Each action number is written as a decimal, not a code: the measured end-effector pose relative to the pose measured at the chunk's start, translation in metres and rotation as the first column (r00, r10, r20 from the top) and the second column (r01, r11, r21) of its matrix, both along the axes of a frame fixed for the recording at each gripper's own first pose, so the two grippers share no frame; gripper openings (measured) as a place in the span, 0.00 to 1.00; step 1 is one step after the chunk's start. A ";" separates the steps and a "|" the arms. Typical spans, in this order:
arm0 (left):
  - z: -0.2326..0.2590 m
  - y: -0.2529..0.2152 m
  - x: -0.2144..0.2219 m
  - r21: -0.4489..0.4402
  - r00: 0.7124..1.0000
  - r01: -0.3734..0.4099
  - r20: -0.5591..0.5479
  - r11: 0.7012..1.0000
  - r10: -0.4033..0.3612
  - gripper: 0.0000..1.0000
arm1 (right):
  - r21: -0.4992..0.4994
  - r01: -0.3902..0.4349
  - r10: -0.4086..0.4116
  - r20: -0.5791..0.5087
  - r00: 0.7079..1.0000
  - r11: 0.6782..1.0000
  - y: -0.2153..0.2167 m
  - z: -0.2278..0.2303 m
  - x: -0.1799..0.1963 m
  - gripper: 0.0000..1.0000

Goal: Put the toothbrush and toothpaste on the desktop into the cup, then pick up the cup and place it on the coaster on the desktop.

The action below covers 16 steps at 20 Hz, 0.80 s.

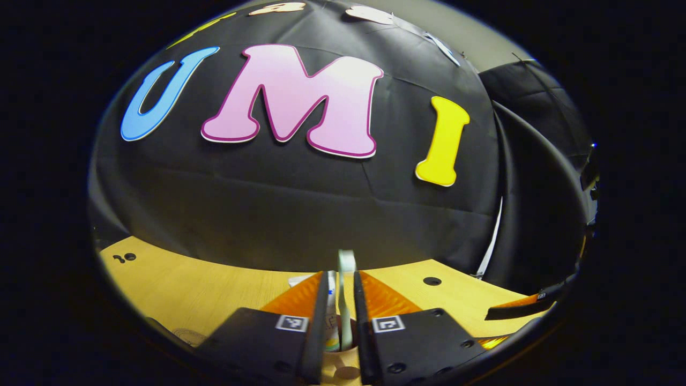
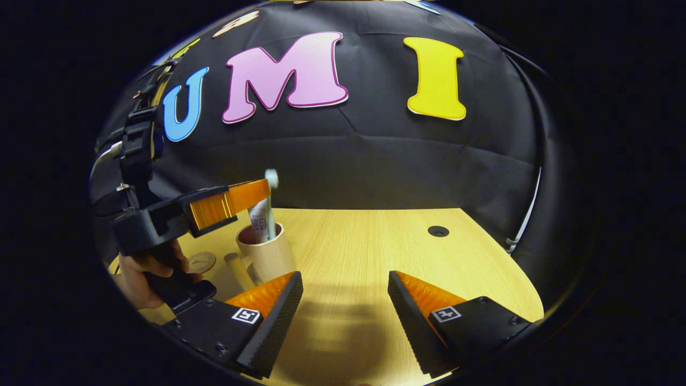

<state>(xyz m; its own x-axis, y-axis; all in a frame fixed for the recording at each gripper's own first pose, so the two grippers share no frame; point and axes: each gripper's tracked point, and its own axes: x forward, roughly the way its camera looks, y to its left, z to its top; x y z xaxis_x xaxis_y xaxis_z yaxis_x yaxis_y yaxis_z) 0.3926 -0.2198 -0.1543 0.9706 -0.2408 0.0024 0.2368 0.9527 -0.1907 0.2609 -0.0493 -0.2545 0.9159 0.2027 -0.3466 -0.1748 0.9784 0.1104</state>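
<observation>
A: In the left gripper view we see our left gripper with its tongs drawn narrow around the slim pale green toothbrush, which stands upright between the fingers with its head poking up above them. Both fingers look pressed against the handle.

B: Agreed. In the right gripper view that same left gripper hangs over the beige ceramic cup, and the toothbrush runs down from the fingers into the cup's mouth.

A: The white toothpaste tube with printed lettering is already standing in the cup, just beside the toothbrush. We also glimpse the tube low between the fingers in the left gripper view.

B: The cup sits on the light wooden desktop, at its left side. The small round tan coaster lies flat just beside the cup, farther left, apart from it.

A: A hand grips the left gripper's handle from below.

B: Our right gripper hovers over bare desktop with its tongs spread wide, holding nothing, to the right of the cup.
</observation>
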 end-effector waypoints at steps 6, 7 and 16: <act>-0.002 0.022 -0.036 0.007 0.999 -0.014 -0.047 1.000 0.014 0.91 | 0.025 0.004 -0.003 -0.045 0.999 1.000 0.009 0.004 0.002 0.98; -0.001 0.033 -0.051 0.010 0.998 -0.026 -0.056 1.000 0.027 0.98 | 0.023 -0.002 0.003 -0.053 0.999 1.000 0.009 0.007 0.002 0.99; -0.031 0.123 -0.163 0.039 0.970 -0.140 -0.195 0.989 0.145 0.99 | -0.046 -0.051 0.042 -0.184 0.982 0.998 0.056 0.025 0.023 0.98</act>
<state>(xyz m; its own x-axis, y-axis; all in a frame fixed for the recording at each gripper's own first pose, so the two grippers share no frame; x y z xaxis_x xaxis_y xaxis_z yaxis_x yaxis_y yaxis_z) 0.2291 -0.0969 -0.1854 0.9756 -0.0976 -0.1965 0.0584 0.9788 -0.1961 0.2838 0.0069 -0.2291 0.8261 0.2216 -0.5181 -0.2016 0.9748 0.0955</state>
